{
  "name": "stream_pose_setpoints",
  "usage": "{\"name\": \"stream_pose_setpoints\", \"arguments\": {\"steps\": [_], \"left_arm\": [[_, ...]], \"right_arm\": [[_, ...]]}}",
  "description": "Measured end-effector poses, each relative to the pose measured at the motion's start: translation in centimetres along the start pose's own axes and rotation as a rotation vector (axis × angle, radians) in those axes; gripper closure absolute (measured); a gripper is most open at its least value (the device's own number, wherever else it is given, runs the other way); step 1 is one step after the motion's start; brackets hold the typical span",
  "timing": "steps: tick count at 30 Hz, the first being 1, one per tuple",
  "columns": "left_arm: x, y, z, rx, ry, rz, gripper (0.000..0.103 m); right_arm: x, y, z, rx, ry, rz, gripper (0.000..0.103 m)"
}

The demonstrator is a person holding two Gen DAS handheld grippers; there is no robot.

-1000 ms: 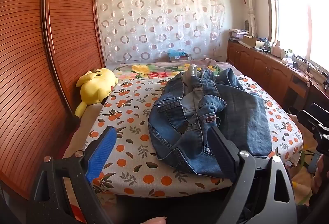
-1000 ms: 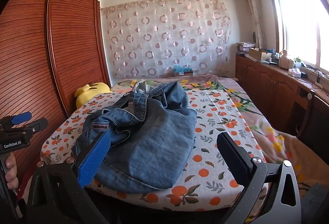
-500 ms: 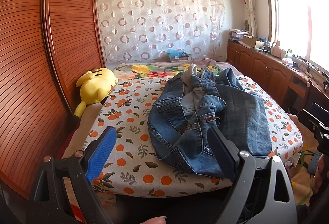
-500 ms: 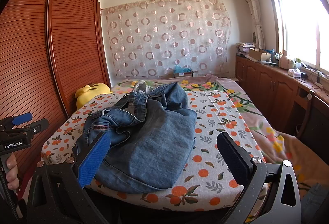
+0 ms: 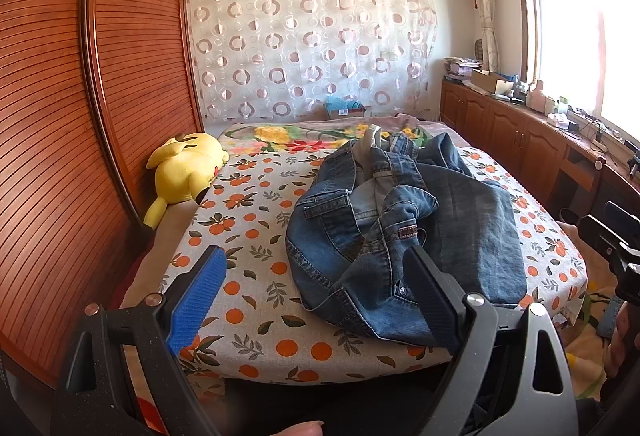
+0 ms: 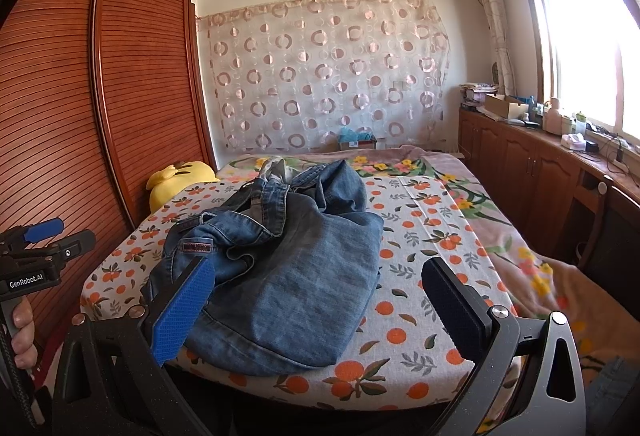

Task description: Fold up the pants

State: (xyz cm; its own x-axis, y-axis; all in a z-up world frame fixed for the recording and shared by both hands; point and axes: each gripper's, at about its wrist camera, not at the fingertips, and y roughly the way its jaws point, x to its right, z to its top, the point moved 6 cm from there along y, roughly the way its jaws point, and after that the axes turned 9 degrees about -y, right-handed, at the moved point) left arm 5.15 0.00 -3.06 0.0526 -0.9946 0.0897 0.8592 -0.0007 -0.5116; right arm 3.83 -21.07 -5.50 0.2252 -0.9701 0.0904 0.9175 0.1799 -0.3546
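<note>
Denim pants (image 5: 404,236) lie crumpled in a heap on my side of the bed (image 5: 256,232), on the orange-print sheet, waistband and leather patch turned up; nothing holds them. I see my left gripper (image 5: 316,296) hanging at the foot of the bed with its jaws spread wide and empty, the pants just beyond its right finger; my right gripper (image 6: 320,300) hovers likewise, released, with the heap behind its blue left pad (image 6: 182,310). A yellow plush toy (image 5: 188,168) rests by the wooden wardrobe (image 5: 60,116), well apart from the pants.
</note>
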Motion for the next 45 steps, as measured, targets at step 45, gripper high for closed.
{"name": "stream_pose_setpoints", "arguments": {"steps": [45], "left_arm": [[0.33,0.21,-0.44,-0.004,0.000,-0.005,0.013]], "right_arm": [[0.10,0.04,-0.32,-0.004,0.007,0.009,0.000]]}}
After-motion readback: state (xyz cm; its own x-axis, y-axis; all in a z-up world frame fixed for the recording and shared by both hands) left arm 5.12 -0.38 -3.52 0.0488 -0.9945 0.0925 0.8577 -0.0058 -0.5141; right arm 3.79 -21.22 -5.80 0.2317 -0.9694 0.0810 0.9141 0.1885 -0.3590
